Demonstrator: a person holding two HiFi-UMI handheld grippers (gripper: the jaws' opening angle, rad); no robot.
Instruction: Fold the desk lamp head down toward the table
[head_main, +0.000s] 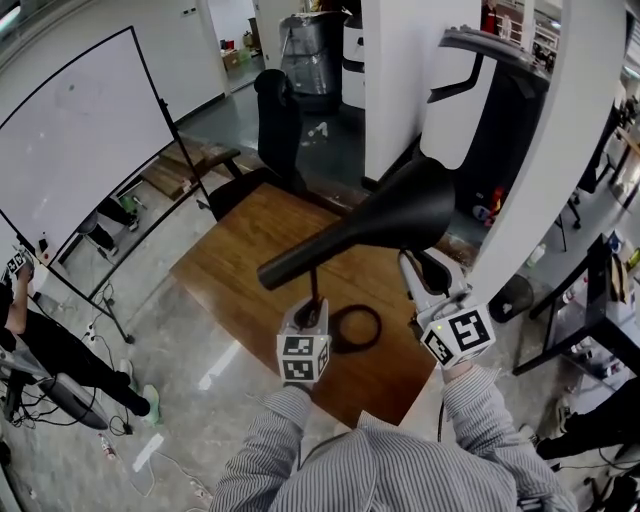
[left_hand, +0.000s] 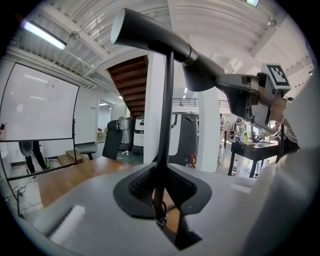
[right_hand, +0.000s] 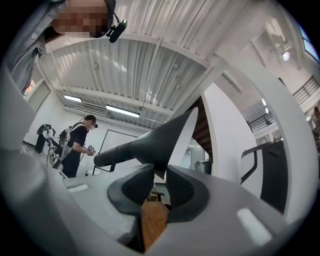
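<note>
A black desk lamp stands on the wooden table (head_main: 240, 260). Its cone-shaped head (head_main: 400, 210) runs into a tube that slopes down to the left, above a thin stem (head_main: 316, 285) and a ring base (head_main: 356, 328). My left gripper (head_main: 314, 306) is shut on the stem low down; the stem (left_hand: 164, 150) rises between its pads (left_hand: 145, 185). My right gripper (head_main: 418, 264) reaches up at the cone's wide end. In the right gripper view the cone's rim (right_hand: 159, 162) sits pinched between the two pads (right_hand: 137, 187), so that gripper (right_hand: 160, 182) is shut on the lamp head.
A whiteboard (head_main: 80, 130) on a stand is at the left, and a person (head_main: 40, 340) stands below it. A black chair (head_main: 275, 120) is behind the table, next to a white pillar (head_main: 405, 80). The table's near edge runs just in front of the base.
</note>
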